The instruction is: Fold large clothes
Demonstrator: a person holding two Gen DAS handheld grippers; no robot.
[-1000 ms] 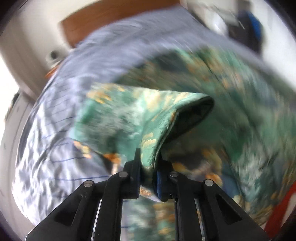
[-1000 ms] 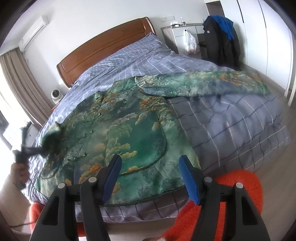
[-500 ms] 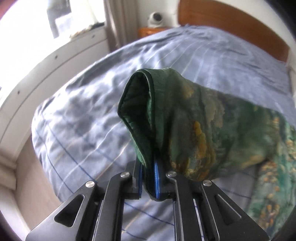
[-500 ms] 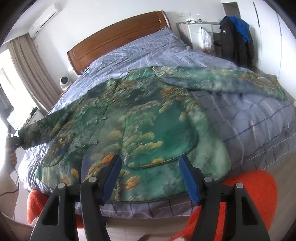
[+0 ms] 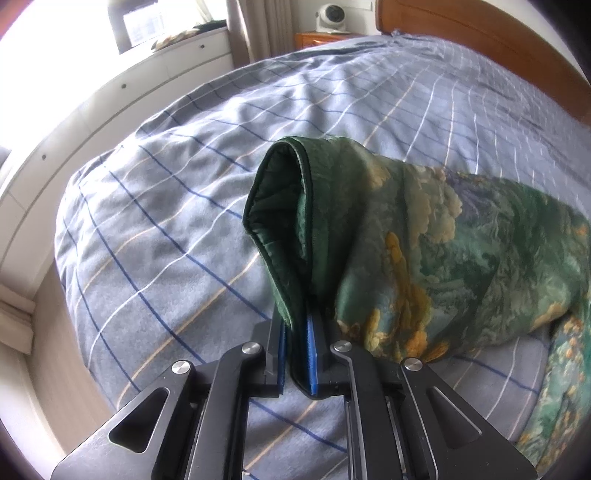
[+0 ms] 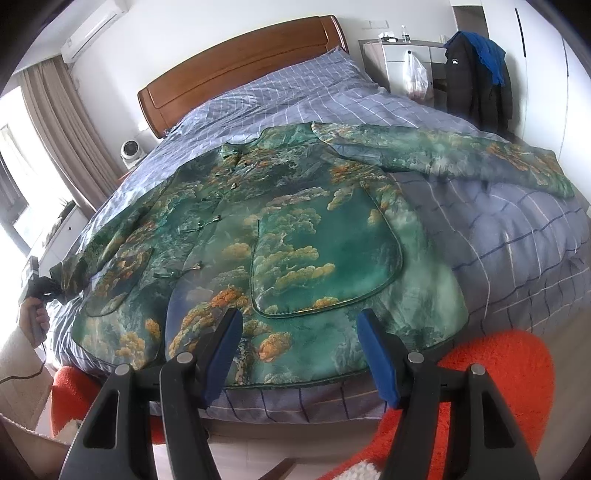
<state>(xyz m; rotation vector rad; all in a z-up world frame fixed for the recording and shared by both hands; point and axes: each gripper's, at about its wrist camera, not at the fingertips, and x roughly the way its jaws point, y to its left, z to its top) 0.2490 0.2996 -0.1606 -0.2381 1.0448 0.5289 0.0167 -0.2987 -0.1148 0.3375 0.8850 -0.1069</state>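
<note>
A large green jacket (image 6: 295, 236) with orange and cream cloud patterns lies spread face up on the bed. Its one sleeve (image 6: 461, 155) stretches to the right. The other sleeve (image 5: 424, 236) is drawn out to the left side of the bed, and my left gripper (image 5: 297, 354) is shut on its dark green cuff. That same gripper (image 6: 40, 284) shows small at the far left of the right wrist view, held by a hand. My right gripper (image 6: 299, 350) hovers open over the jacket's hem at the foot of the bed, with nothing between its blue pads.
The bed (image 6: 517, 236) has a blue checked cover and a wooden headboard (image 6: 236, 70). A small white fan (image 5: 330, 16) stands on a bedside table. A white window ledge (image 5: 110, 96) runs along the left. Orange furry cloth (image 6: 498, 369) shows below the bed's foot. Dark coats (image 6: 476, 81) hang at back right.
My left gripper has pulled the sleeve cuff outward from over the jacket's body to the left side of the bed and rolled. The right gripper has barely shifted and stays open.
</note>
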